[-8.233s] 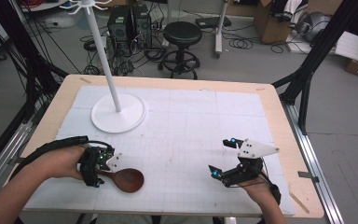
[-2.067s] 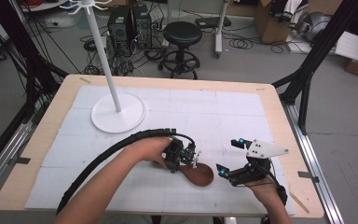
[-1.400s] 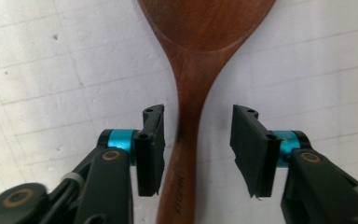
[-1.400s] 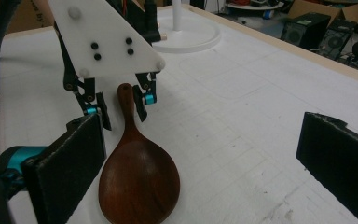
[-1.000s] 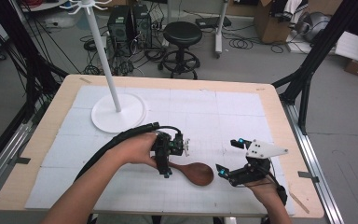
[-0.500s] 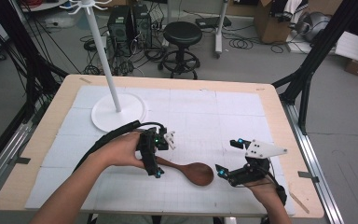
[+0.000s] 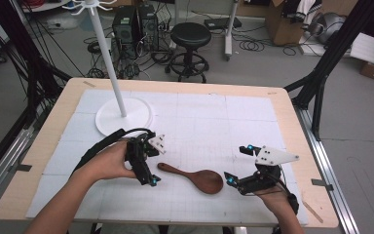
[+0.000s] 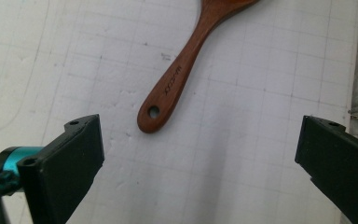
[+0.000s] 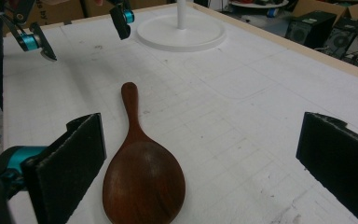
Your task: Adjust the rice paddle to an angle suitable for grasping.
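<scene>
A dark wooden spoon (image 7: pixel 193 177) lies flat on the white gridded mat of the bench (image 7: pixel 282 105), toward the near edge, with nothing holding it. Its handle points at the left tool (image 7: pixel 150 165), which hovers just short of the handle end with jaws spread wide. In the left gripper view the hole in the handle tip sits between the two black jaws, apart from both. The right tool (image 7: pixel 235 165) waits just beside the bowl, also wide open; whether it rests on the mat is hard to tell. A white stand (image 7: pixel 123 114) rises farther back on the left.
</scene>
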Motion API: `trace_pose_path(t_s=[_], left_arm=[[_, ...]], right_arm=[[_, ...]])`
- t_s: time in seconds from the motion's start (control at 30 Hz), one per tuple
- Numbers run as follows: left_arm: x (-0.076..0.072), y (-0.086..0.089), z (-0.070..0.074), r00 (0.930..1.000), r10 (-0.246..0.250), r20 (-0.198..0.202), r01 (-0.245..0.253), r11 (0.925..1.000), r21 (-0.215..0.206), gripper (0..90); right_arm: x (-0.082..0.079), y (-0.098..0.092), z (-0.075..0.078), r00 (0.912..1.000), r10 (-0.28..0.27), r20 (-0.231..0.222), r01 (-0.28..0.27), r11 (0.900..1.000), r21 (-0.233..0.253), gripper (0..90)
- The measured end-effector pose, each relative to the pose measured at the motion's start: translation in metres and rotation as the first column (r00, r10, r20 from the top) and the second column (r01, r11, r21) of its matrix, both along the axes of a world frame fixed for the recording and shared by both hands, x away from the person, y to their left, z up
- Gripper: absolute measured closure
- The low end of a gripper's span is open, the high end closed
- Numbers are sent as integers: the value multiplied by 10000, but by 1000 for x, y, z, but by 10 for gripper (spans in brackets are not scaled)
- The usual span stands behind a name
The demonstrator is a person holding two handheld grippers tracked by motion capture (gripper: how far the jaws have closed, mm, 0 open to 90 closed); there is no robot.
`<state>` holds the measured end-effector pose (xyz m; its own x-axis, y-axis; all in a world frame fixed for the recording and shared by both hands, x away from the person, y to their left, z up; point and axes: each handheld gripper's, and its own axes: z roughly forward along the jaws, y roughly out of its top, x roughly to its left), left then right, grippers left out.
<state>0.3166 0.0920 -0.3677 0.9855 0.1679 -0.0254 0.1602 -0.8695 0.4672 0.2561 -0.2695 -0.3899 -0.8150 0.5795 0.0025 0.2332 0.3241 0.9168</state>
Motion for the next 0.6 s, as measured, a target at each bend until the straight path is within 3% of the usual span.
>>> trace_pose_path(t_s=[0.27, 0.43, 0.6], left_arm=[[-9, 26, 2, 9985, 467, 301, -446, 9968, -666, 17], [-15, 41, 3, 9945, 907, 516, -842, 9896, -1163, 17], [-19, 55, -1, 9913, 1230, 470, -1149, 9824, -1472, 17]], right_arm=[[0, 0, 0, 10000, -11, -1, 11, 10000, 5, 4], [0, 1, 0, 10000, -4, -42, 4, 10000, -1, 4], [0, 2, -1, 10000, 29, -51, -29, 10000, -50, 4]])
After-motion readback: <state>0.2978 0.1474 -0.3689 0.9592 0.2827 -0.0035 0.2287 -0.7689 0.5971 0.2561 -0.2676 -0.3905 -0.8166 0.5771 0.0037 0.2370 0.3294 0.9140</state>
